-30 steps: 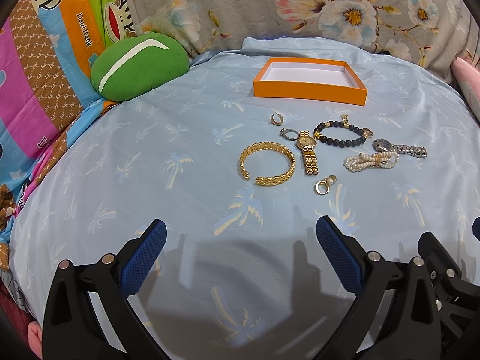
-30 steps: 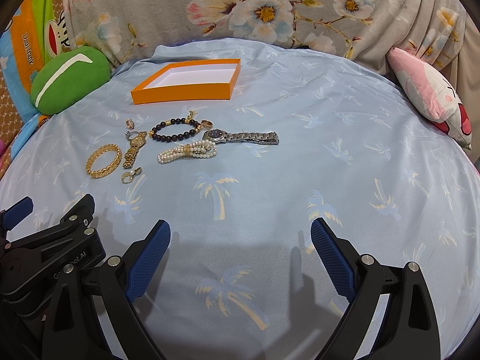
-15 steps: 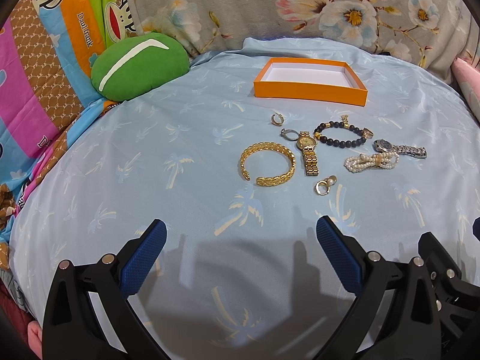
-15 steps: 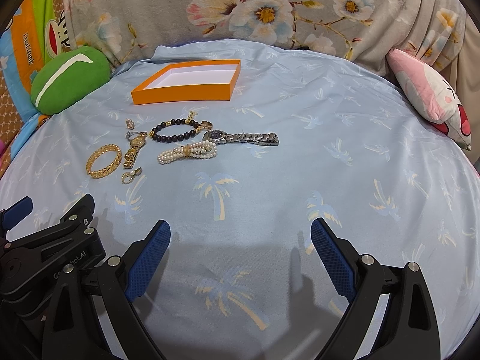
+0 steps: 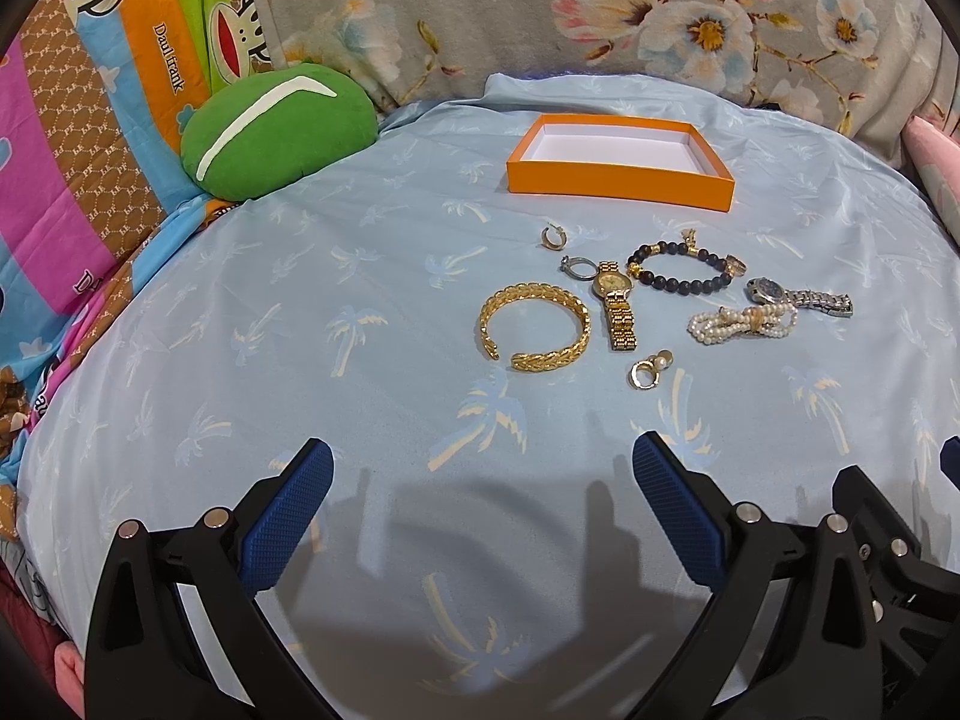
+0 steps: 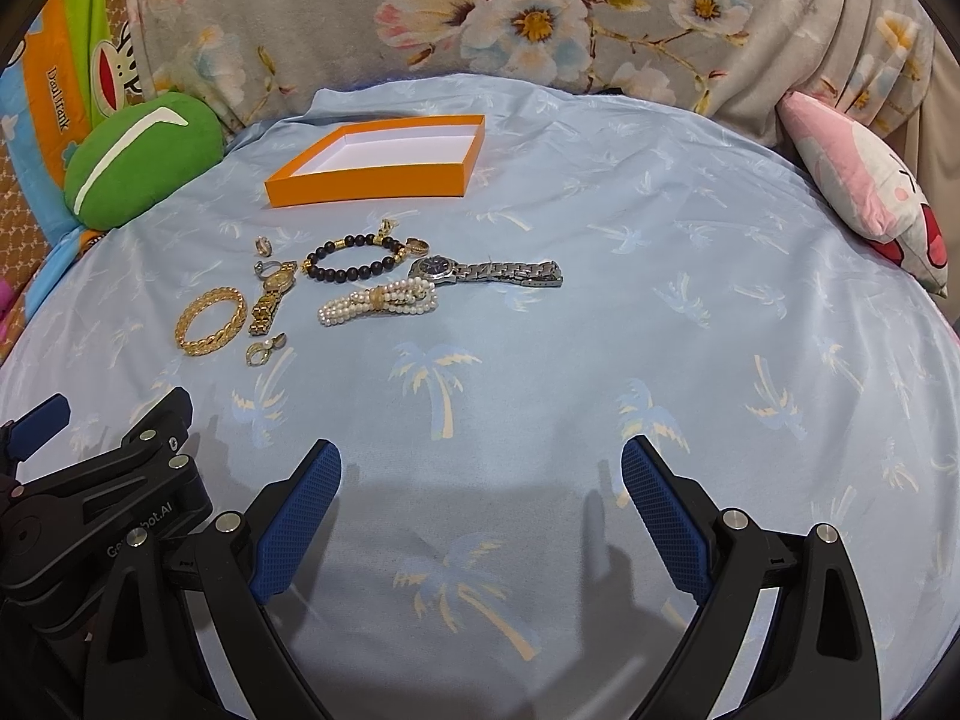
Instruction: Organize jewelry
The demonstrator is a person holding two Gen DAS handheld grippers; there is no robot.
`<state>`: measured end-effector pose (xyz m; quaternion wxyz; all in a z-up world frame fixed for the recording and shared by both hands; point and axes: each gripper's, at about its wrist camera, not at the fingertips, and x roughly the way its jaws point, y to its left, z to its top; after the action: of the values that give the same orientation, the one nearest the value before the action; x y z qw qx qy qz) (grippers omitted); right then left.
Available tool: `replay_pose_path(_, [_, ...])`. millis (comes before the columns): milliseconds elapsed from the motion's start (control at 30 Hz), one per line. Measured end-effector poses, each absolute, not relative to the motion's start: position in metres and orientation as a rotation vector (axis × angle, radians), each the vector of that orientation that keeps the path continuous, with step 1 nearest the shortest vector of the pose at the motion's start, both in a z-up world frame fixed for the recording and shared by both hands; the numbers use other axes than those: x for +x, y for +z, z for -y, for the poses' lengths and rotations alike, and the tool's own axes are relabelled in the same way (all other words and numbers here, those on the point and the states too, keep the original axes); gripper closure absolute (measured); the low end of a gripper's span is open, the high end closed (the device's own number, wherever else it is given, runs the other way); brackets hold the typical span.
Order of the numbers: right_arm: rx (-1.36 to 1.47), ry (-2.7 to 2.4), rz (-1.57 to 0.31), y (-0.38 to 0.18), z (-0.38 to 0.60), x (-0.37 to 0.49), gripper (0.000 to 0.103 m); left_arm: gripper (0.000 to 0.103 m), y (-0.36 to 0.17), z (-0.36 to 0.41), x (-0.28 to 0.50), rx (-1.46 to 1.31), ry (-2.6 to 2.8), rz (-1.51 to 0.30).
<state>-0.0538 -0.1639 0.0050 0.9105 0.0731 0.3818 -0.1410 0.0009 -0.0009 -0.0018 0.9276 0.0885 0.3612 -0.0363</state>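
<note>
Several pieces of jewelry lie on a light blue palm-print sheet: a gold cuff bracelet [image 5: 536, 328] [image 6: 211, 321], a gold watch [image 5: 616, 303] [image 6: 273, 295], a dark bead bracelet [image 5: 681, 266] [image 6: 354, 258], a pearl bracelet [image 5: 744, 323] [image 6: 378, 302], a silver watch [image 5: 801, 297] [image 6: 489, 270], small rings [image 5: 551, 237] and a pearl earring [image 5: 649, 371]. An empty orange box [image 5: 618, 186] [image 6: 366, 189] sits behind them. My left gripper [image 5: 480, 510] is open, well short of the jewelry. My right gripper [image 6: 480, 510] is open too, nothing between its fingers.
A green round cushion [image 5: 276, 126] [image 6: 141, 159] lies at the back left, beside a colourful cartoon blanket [image 5: 78, 138]. A pink plush pillow [image 6: 870, 186] rests at the right. Floral fabric [image 5: 600, 18] rises behind the bed. The left gripper's body [image 6: 90, 498] shows at lower left in the right wrist view.
</note>
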Motion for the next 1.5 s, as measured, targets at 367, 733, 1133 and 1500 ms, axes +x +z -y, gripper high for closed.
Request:
replay_pose_path(367, [0.155, -0.277, -0.796, 0.002, 0.162, -0.054, 0.010, 0.006, -0.001, 0.002, 0.000, 0.185, -0.060, -0.740])
replay_pose_path(733, [0.179, -0.255, -0.807, 0.000, 0.166, -0.051, 0.010, 0.005, -0.003, 0.002, 0.003, 0.186, -0.075, -0.752])
replay_pose_path(1133, [0.156, -0.222, -0.824, 0.000, 0.167, -0.044, 0.023, 0.005, -0.005, 0.004, 0.004, 0.191, -0.114, -0.763])
replay_pose_path(1500, [0.017, -0.098, -0.757, 0.017, 0.205, -0.012, 0.051, 0.005, -0.003, 0.006, 0.004, 0.186, -0.133, -0.757])
